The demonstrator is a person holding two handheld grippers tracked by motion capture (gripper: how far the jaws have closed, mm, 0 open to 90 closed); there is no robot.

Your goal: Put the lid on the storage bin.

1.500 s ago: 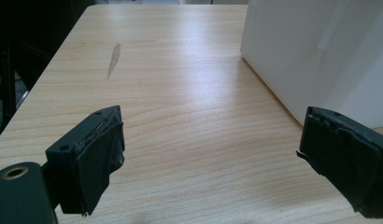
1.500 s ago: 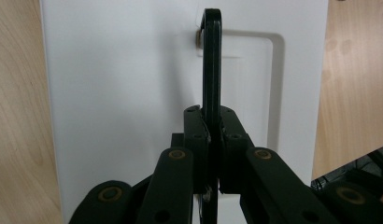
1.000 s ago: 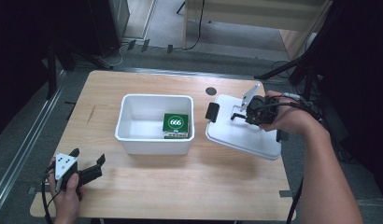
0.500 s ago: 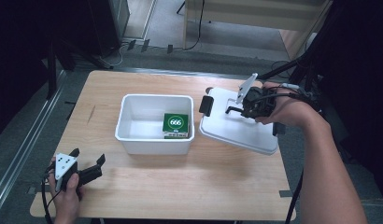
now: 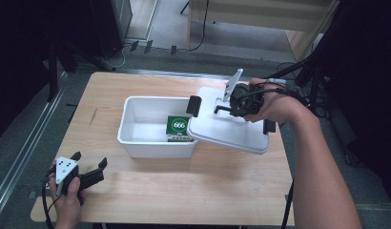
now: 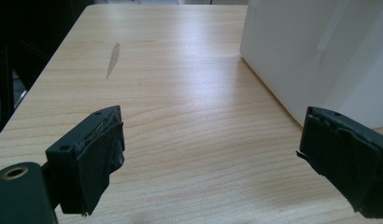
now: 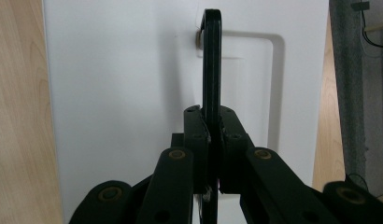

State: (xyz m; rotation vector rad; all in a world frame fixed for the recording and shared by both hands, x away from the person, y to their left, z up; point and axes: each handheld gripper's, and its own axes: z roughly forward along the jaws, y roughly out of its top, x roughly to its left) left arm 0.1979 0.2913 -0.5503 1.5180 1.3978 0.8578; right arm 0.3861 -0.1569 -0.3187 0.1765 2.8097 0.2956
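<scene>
A white bin [image 5: 136, 138] stands mid-table with a green box marked 666 [image 5: 178, 128] inside at its right end. My right gripper [image 5: 218, 109] is shut on the black handle [image 7: 211, 60] of the white lid [image 5: 231, 130] and holds the lid tilted in the air. The lid's left end, with its black clip [image 5: 193, 106], overlaps the bin's right rim. In the right gripper view the gripper [image 7: 211, 122] pinches the upright handle above the lid [image 7: 124, 93]. My left gripper [image 5: 91, 160] rests open near the front left corner; its view shows the gripper [image 6: 213, 154] with bare table between the jaws.
The bin's wall [image 6: 320, 51] stands close to the right of the left gripper. A second black clip [image 5: 269, 126] hangs at the lid's right end. The wooden table [image 5: 198, 191] has free room along its front. Dark stands and cables lie beyond the far edge.
The right gripper has carried the lid left and upward, from the table's right side to over the bin's right rim. The left gripper has stayed put.
</scene>
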